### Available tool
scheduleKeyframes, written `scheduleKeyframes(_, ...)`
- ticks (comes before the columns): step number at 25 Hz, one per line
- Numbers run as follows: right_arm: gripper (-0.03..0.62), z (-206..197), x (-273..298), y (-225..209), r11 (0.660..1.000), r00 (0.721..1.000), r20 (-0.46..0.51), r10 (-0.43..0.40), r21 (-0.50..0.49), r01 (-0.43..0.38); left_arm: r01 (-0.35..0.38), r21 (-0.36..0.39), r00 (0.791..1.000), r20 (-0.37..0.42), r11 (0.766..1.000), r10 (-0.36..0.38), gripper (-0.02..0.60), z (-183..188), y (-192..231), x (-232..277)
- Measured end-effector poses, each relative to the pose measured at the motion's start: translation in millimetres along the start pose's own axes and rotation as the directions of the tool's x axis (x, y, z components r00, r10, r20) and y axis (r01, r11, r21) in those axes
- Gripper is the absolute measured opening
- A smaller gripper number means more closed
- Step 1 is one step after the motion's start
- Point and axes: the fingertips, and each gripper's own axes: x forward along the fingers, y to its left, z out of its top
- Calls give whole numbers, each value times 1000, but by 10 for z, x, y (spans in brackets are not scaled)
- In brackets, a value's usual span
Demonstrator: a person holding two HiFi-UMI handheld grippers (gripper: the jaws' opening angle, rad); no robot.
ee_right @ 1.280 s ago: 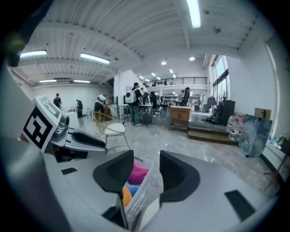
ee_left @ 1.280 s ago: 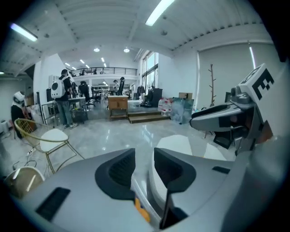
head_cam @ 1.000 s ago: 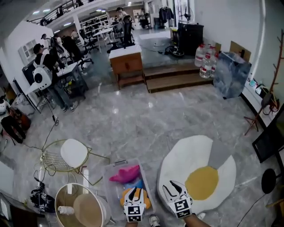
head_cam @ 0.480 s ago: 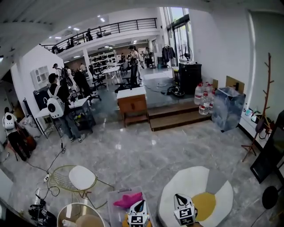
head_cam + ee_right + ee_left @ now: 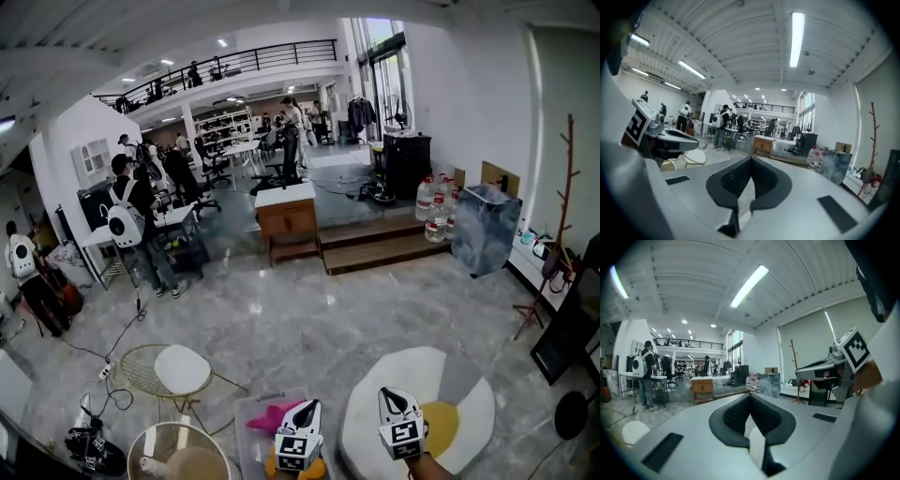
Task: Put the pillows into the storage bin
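Observation:
Low in the head view, the clear storage bin stands on the floor with a pink pillow and an orange pillow inside. My left gripper is raised above the bin, shut and empty. To its right my right gripper is held above a white and yellow fried-egg-shaped cushion, also shut with nothing in it. In the left gripper view the left gripper has its jaws meeting at the tips and points level into the room. The right gripper looks the same in its own view.
A wire chair with a white seat and a round beige basket stand left of the bin. Farther off are a wooden cabinet, low steps, water bottles and a coat rack. People stand by desks at the left.
Both grippers have closed from open and risen off the bin and the cushion. The head view has tilted up from the floor toward the room.

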Motion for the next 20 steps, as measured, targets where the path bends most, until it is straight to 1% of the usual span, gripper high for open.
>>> scheduleKeyframes(5,11,79,50,-19,1000,999,31,-24,-5,25,-10,18,1000,10,1000,10,18,67,56,69)
scheduleKeyframes(10,11,66,82,15,1000,999,36,-22,-18,23,45,62,999,17,997,-46,18,4,3,89)
scheduleKeyframes(15,11,86,69,-19,1000,999,38,-22,-12,23,28,82,1000,-9,996,-27,18,9,29,72)
scheduleKeyframes(20,11,135,47,53,999,999,43,-21,-26,23,29,70,999,-21,997,-27,18,-29,50,-6)
